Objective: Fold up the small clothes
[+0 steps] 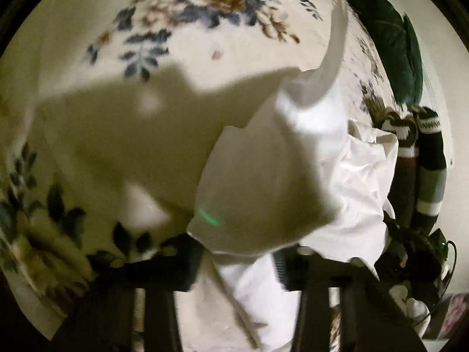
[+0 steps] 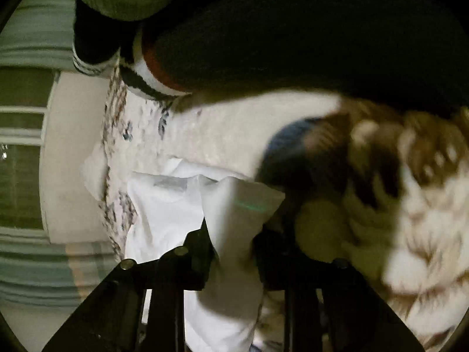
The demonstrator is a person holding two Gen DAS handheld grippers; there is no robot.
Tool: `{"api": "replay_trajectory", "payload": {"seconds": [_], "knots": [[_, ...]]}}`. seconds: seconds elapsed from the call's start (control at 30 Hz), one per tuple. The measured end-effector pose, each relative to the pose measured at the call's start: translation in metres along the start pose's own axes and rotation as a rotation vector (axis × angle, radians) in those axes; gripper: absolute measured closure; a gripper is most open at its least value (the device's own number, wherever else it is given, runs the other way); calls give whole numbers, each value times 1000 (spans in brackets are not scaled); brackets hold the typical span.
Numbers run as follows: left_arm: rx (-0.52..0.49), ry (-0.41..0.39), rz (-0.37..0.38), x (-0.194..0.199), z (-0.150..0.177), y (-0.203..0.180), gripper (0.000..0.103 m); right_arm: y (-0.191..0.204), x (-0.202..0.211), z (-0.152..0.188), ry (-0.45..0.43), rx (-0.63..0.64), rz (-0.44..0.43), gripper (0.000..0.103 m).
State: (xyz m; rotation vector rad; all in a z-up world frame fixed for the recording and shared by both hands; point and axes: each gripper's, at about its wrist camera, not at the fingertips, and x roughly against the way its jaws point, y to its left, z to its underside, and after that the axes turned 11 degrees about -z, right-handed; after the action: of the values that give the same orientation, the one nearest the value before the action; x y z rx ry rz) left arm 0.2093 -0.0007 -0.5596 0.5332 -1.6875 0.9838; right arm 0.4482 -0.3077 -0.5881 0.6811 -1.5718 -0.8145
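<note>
A white garment [image 1: 287, 158] lies on a cream floral blanket [image 1: 164, 29], partly lifted. My left gripper [image 1: 237, 261] is shut on a fold of the white garment, whose cloth runs down between the black fingers [image 1: 181, 264]. My right gripper [image 2: 234, 252] is shut on another edge of the same white garment [image 2: 176, 205], the cloth passing between its fingers [image 2: 193, 261]. The garment's far side is crumpled. Both views are blurred.
Dark striped knitted socks [image 1: 428, 158] lie at the blanket's right edge, also in the right wrist view [image 2: 152, 73]. A dark green cushion [image 1: 390, 35] sits at the far right. A brown and white patterned cloth [image 2: 410, 193] is right of my right gripper.
</note>
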Motion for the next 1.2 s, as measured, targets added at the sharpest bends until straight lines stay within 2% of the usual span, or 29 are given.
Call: {"api": "replay_trajectory", "payload": {"seconds": [0.2, 0.27, 0.4, 0.47, 0.53, 0.6, 0.67, 0.7, 0.77, 0.8, 0.83, 0.93, 1.07, 1.13, 1.2], "knots": [[-153, -12, -15, 7, -9, -24, 74, -9, 47, 47, -123, -95, -12, 83], [-228, -14, 11, 11, -17, -39, 74, -17, 74, 68, -174, -147, -4, 83], [-457, 57, 100, -2, -23, -98, 74, -42, 141, 132, -285, -293, 28, 84], [-583, 91, 117, -15, -20, -129, 74, -53, 168, 170, -327, -378, 53, 84], [-687, 129, 99, -25, -16, -151, 74, -69, 189, 201, -323, -447, 85, 82], [-722, 136, 81, -20, -12, -153, 74, -85, 192, 213, -284, -500, 115, 74], [-716, 127, 74, -8, -13, -148, 73, -89, 194, 209, -240, -495, 154, 68], [-705, 118, 67, -1, -14, -144, 70, -84, 198, 204, -221, -459, 177, 60], [-675, 95, 76, 15, -12, -124, 55, -64, 209, 190, -214, -326, 260, 48], [-657, 77, 75, 23, -12, -119, 50, -53, 216, 182, -222, -249, 292, 46], [-644, 66, 81, 28, -10, -117, 45, -40, 219, 170, -217, -167, 310, 46], [-622, 69, 92, 18, -9, -122, 45, -12, 209, 134, -164, 28, 339, 46], [-626, 68, 89, -1, -5, -137, 45, -4, 169, 84, -69, 130, 333, 46], [-646, 62, 86, -8, -2, -146, 45, -7, 146, 68, -11, 147, 338, 53], [-658, 55, 90, -11, 0, -151, 45, -9, 134, 61, 10, 174, 359, 94]]}}
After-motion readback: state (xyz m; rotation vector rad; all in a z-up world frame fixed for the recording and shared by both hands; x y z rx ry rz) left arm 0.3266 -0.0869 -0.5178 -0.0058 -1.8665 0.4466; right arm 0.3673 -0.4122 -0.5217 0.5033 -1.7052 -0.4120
